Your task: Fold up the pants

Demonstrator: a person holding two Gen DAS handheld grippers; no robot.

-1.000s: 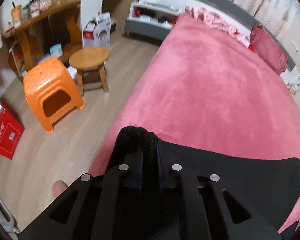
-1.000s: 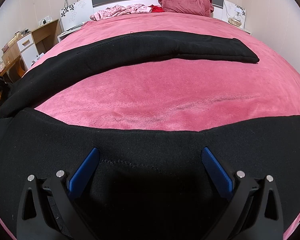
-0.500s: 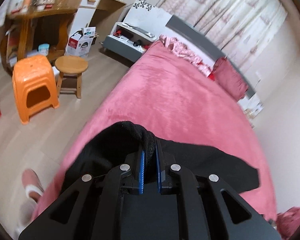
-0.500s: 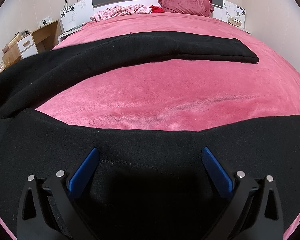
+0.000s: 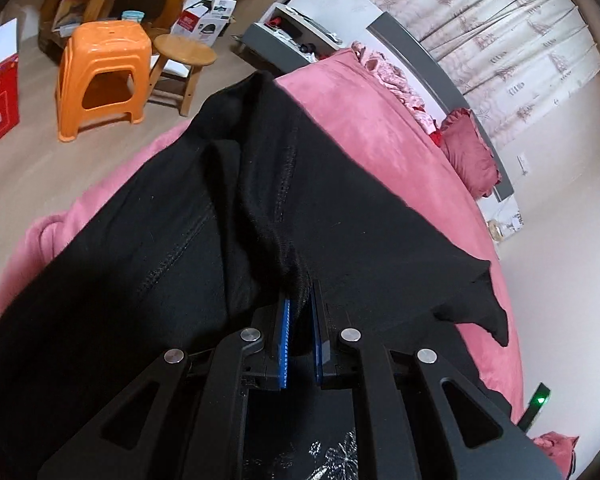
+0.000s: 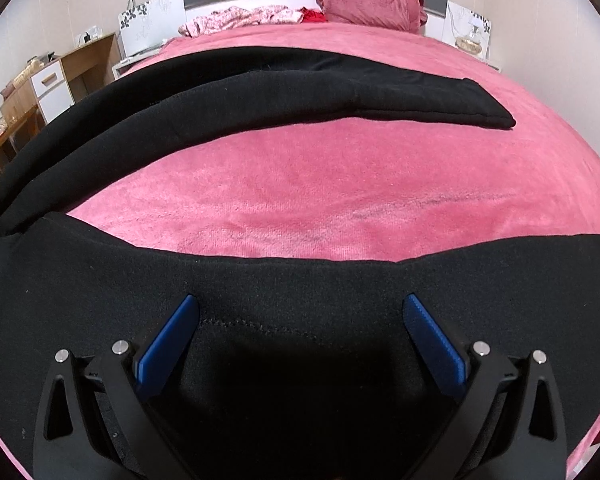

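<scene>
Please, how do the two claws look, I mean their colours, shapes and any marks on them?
Both have matte black frames with triangular cut-outs and round silver rivets. The left claw has two flat, ribbed blue pads; a white speckled pattern shows on its body below them. The right claw carries the same long, flat blue pads. No cables or sleeves show.

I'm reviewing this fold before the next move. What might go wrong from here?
The left gripper pinches only a bunched bit of the pants, so the cloth may slip out or fold crooked. The right gripper is open above the near part, holding nothing, so that part could drag across the bed.
</scene>
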